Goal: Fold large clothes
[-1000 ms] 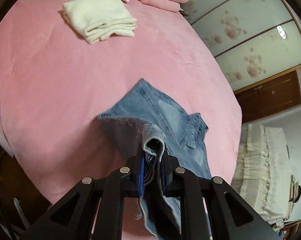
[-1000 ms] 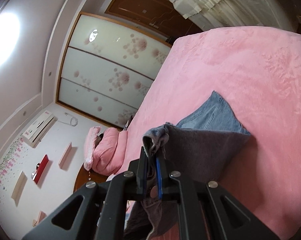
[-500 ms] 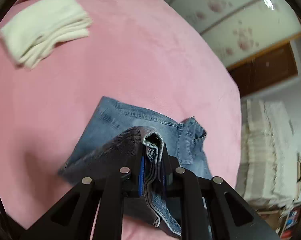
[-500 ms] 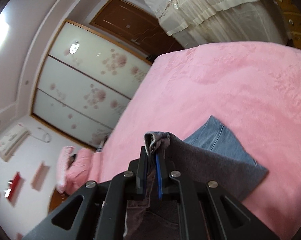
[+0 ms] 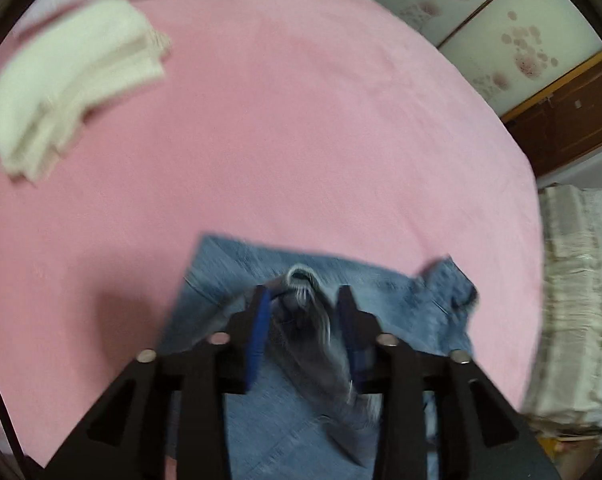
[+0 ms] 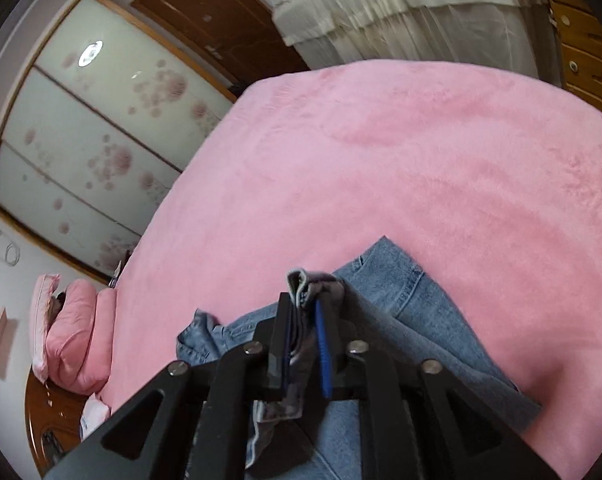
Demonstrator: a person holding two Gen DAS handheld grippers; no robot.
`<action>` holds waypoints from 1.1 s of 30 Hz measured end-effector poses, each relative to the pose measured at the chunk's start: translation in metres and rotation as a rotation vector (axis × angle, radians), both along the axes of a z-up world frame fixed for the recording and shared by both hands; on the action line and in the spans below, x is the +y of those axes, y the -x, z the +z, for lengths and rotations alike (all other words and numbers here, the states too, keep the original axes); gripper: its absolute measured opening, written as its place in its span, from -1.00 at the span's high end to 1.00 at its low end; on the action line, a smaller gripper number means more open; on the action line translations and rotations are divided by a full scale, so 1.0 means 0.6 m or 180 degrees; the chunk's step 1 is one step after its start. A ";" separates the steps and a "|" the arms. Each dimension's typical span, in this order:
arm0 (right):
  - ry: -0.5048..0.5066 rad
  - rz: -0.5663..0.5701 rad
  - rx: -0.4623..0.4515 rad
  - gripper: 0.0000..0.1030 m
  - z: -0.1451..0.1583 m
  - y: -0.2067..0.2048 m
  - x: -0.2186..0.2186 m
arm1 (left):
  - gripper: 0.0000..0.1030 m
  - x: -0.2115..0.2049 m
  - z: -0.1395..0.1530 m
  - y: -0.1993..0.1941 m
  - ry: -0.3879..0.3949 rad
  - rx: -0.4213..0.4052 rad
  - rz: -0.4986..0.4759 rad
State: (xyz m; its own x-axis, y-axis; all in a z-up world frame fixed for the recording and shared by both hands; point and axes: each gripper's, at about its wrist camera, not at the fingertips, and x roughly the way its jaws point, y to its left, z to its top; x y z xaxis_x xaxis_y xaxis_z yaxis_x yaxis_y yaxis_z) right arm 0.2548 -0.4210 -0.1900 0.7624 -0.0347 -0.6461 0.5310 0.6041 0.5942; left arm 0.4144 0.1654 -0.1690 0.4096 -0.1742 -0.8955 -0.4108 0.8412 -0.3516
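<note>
Blue jeans point(image 5: 405, 300) lie folded on the pink bed point(image 5: 301, 140). In the left wrist view the bunched hem point(image 5: 301, 278) stands between the fingers of my left gripper point(image 5: 303, 294). Its jaws are opening, and the pads stand clear of the cloth on both sides. In the right wrist view the jeans point(image 6: 405, 300) spread out below my right gripper point(image 6: 305, 304). Its jaws are opening slightly, and the pads still touch a grey-backed denim fold point(image 6: 301, 280) that sticks up past the fingertips. Both grippers are low over the jeans.
A folded cream garment point(image 5: 69, 84) lies at the far left of the bed. Pink pillows point(image 6: 77, 340) sit at the head end. Flowered sliding wardrobe doors point(image 6: 81, 140) and a white lace-draped piece of furniture point(image 5: 573, 280) flank the bed.
Both grippers have come down and forward, laying the lifted denim over the rest of the jeans. The left jaws have spread wide off the hem. The right jaws stand a little wider.
</note>
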 end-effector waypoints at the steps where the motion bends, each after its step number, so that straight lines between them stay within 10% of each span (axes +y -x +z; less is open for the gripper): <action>1: 0.0054 -0.0018 -0.0024 0.74 0.005 -0.003 -0.003 | -0.12 -0.001 0.010 0.000 -0.0087 -0.0031 -0.0008; 7: 0.0420 0.0145 0.0201 0.74 0.025 -0.027 -0.015 | -0.15 -0.050 0.025 0.023 -0.0431 -0.0070 -0.0305; 21: 0.0059 0.2265 0.0698 0.84 -0.065 0.085 0.172 | -0.14 -0.233 -0.101 0.241 -0.0525 0.0466 -0.1578; 26: 0.0108 0.2850 0.0820 0.94 -0.086 0.157 0.273 | 0.81 -0.272 -0.136 0.297 -0.0158 0.0635 -0.1801; 33: -0.0165 0.2891 0.0639 0.95 -0.119 0.129 0.318 | 0.83 -0.323 -0.155 0.274 -0.0005 0.0520 -0.2008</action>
